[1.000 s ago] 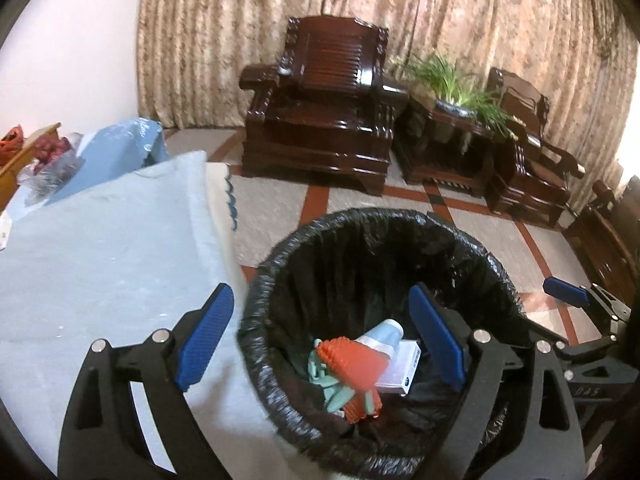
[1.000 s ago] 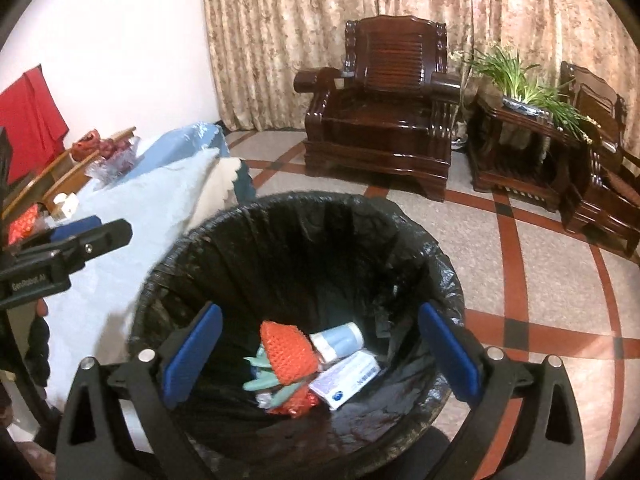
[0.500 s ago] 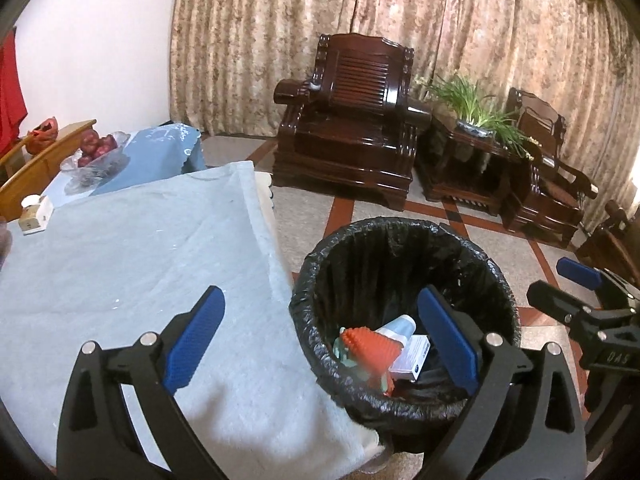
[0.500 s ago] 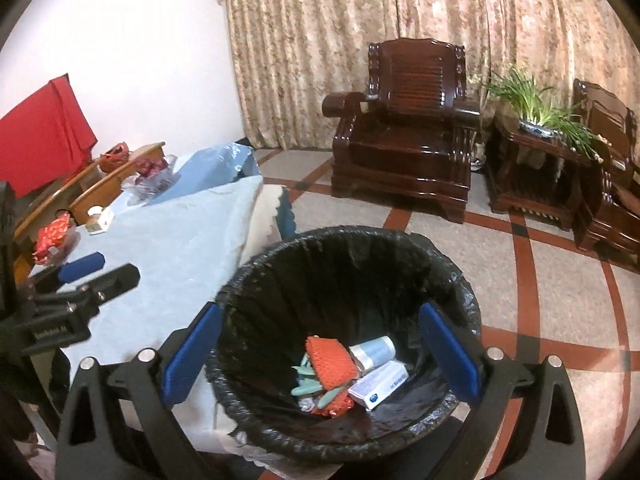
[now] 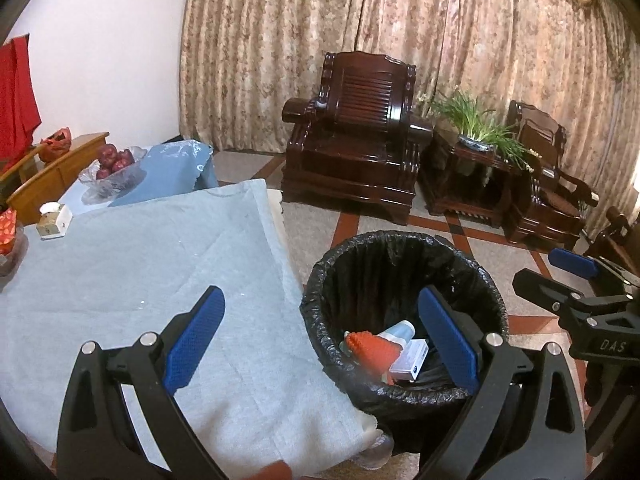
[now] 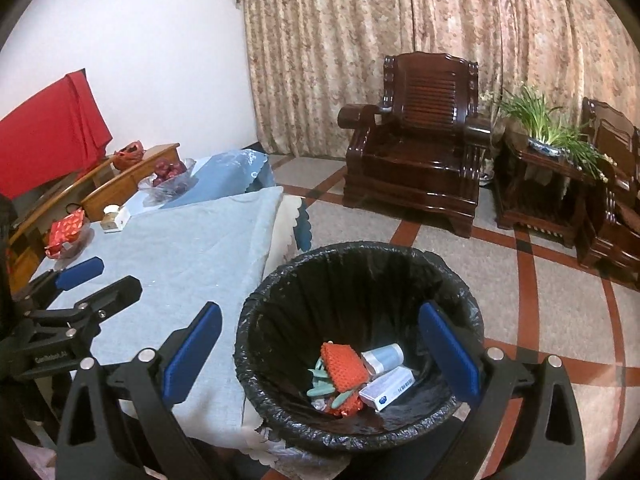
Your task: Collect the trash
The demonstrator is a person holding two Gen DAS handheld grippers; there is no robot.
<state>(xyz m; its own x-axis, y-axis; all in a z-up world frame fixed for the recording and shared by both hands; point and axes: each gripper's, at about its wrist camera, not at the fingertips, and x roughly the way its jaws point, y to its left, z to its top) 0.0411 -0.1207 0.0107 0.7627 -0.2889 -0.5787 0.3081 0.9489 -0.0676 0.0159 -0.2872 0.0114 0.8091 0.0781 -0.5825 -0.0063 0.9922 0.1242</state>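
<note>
**Both claws drawn back from the bin**

Compared with a second ago, the lined trash bin (image 5: 404, 320) is seen smaller and lower right in the left wrist view; the left claw (image 5: 320, 344) is spread wide, nothing held, over the cloth-covered worktop (image 5: 140, 272). Any remaining trash should be sought along the worktop's far left.

In the right wrist view, the right claw (image 6: 320, 354) is likewise spread and empty; the orange mesh piece (image 6: 344, 368), tube (image 6: 384, 357) and box (image 6: 387, 388) lie in the bin, lower centre.

Trash (image 6: 352, 376) inside black-lined bin (image 6: 360, 264)
</note>
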